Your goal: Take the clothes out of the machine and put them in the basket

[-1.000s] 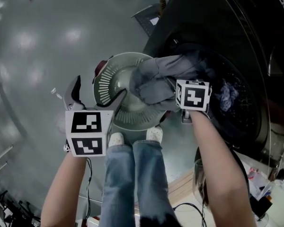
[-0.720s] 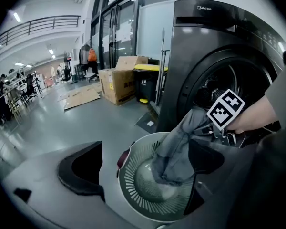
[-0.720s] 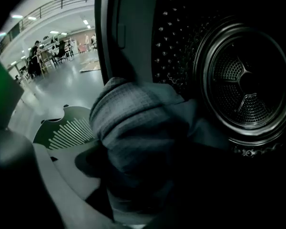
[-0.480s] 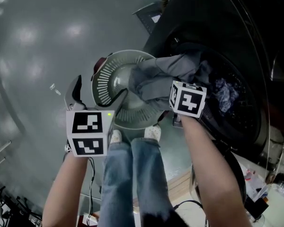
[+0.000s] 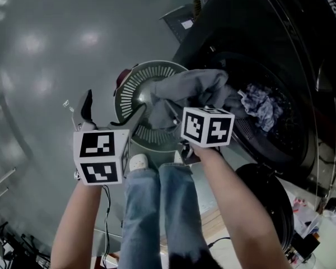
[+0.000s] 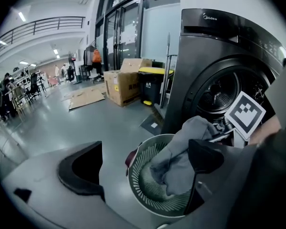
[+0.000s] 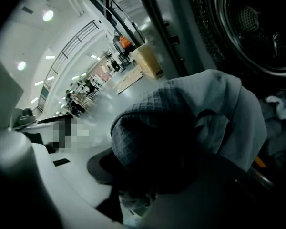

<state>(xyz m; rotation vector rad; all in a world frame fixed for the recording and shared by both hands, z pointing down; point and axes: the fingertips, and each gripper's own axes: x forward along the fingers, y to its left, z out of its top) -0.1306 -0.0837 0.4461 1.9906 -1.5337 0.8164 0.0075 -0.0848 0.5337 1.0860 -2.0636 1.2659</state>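
The right gripper [image 5: 179, 122] has just been closing and now pinches a bunched fold of the grey waffle-knit garment [image 5: 187, 86]. The cloth's long axis runs from the mouth of the dark front-loading washing machine [image 5: 280, 43] out over the pale green, slatted round plastic basket [image 5: 126, 91]. Its leading end hangs inside the rim, while its tail lies at the drum lip. The basket sits just below and left of this gripper, so lowering looks like the next move. The left gripper [image 5: 113, 112] is spread wide and empty at the basket's near edge. It is nearer the basket but idle. A crumpled blue-and-white cloth [image 5: 263, 108] remains in the drum.
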